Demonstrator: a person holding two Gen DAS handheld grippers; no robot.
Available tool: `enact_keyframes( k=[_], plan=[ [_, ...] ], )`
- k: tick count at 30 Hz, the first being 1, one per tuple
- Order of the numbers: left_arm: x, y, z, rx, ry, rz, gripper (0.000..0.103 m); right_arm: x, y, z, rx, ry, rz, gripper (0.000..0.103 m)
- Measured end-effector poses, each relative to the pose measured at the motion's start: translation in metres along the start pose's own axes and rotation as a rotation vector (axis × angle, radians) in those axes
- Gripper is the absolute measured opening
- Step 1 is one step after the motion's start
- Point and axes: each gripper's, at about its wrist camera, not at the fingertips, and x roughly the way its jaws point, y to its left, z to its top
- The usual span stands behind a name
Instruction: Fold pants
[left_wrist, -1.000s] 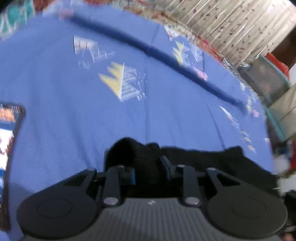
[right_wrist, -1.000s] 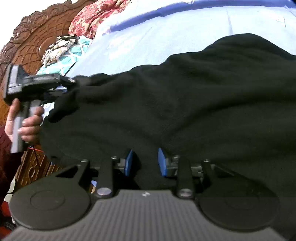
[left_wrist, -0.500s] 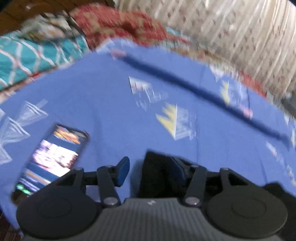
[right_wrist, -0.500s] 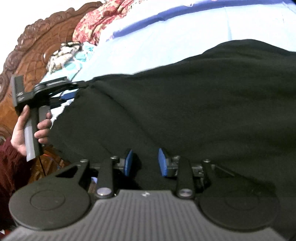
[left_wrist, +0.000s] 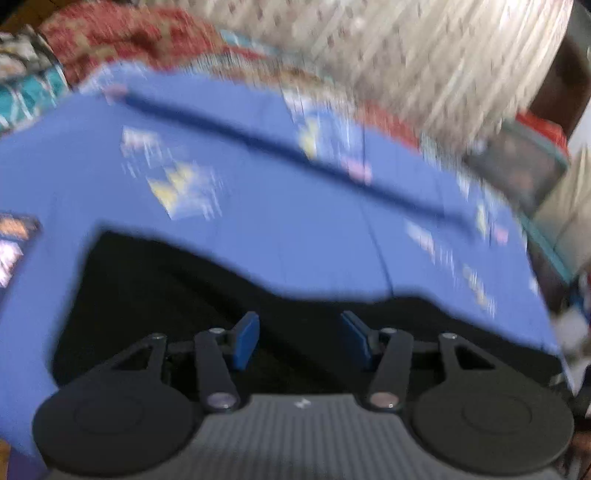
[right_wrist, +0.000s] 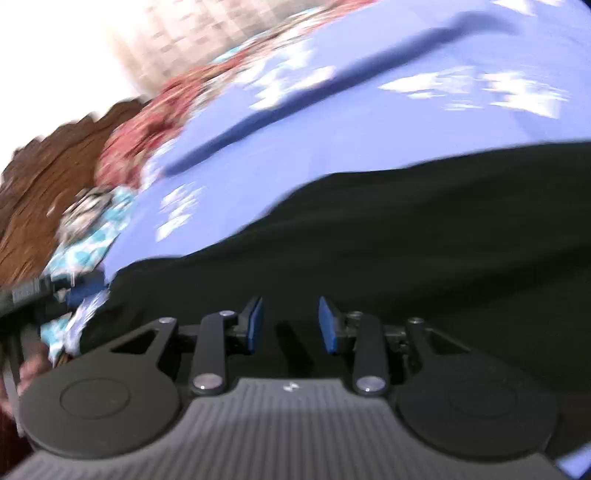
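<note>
The black pants (left_wrist: 177, 288) lie flat on the blue bedsheet (left_wrist: 258, 206), filling the near part of the left wrist view. My left gripper (left_wrist: 299, 339) is open above them, blue pads apart, holding nothing. In the right wrist view the pants (right_wrist: 406, 229) spread across the lower half. My right gripper (right_wrist: 290, 325) hovers over them with its pads apart and no cloth between them. Both views are blurred by motion.
A phone with a lit screen (left_wrist: 14, 240) lies at the sheet's left edge. Red patterned bedding (left_wrist: 122, 40) and a teal pillow (left_wrist: 22, 92) lie at the head, a carved wooden headboard (right_wrist: 44, 177) behind. Curtains (left_wrist: 424, 55) hang beyond the bed. The other gripper (right_wrist: 33, 295) shows at left.
My left gripper has let go of the pants and opened wider. My right gripper has opened off the cloth. The pants now lie flatter on the sheet; both cameras swung.
</note>
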Motion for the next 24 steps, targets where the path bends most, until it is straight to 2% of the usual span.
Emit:
enact_keyframes(
  k=[3,5,7,9,12,14,17,21,24],
  plan=[
    [0.021,-0.002,-0.026,0.018,0.096,0.06,0.049,-0.034,-0.046,-0.005,0.072,-0.058,-0.105,0.036],
    [0.024,0.005,-0.039,0.02,0.137,0.097,0.04,-0.064,-0.082,-0.01,0.156,-0.117,-0.142,0.032],
    [0.019,0.01,-0.045,0.027,0.124,0.096,0.036,-0.095,-0.114,-0.015,0.243,-0.188,-0.166,0.031],
    [0.014,0.012,-0.041,0.008,0.135,0.101,0.036,-0.13,-0.145,-0.021,0.321,-0.28,-0.233,0.033],
    [0.009,0.003,-0.035,0.01,0.144,0.139,0.038,-0.179,-0.185,-0.033,0.465,-0.439,-0.22,0.034],
    [0.005,-0.011,-0.032,0.037,0.131,0.152,0.044,-0.208,-0.207,-0.044,0.533,-0.56,-0.205,0.039],
    [0.003,-0.041,-0.027,0.075,0.122,0.105,0.044,-0.23,-0.236,-0.058,0.625,-0.641,-0.216,0.043],
    [0.018,-0.081,-0.022,0.099,0.151,0.007,0.044,-0.231,-0.267,-0.066,0.665,-0.638,-0.193,0.045],
    [0.037,-0.11,-0.025,0.082,0.199,-0.074,0.044,-0.228,-0.274,-0.066,0.697,-0.655,-0.164,0.045]
  ],
)
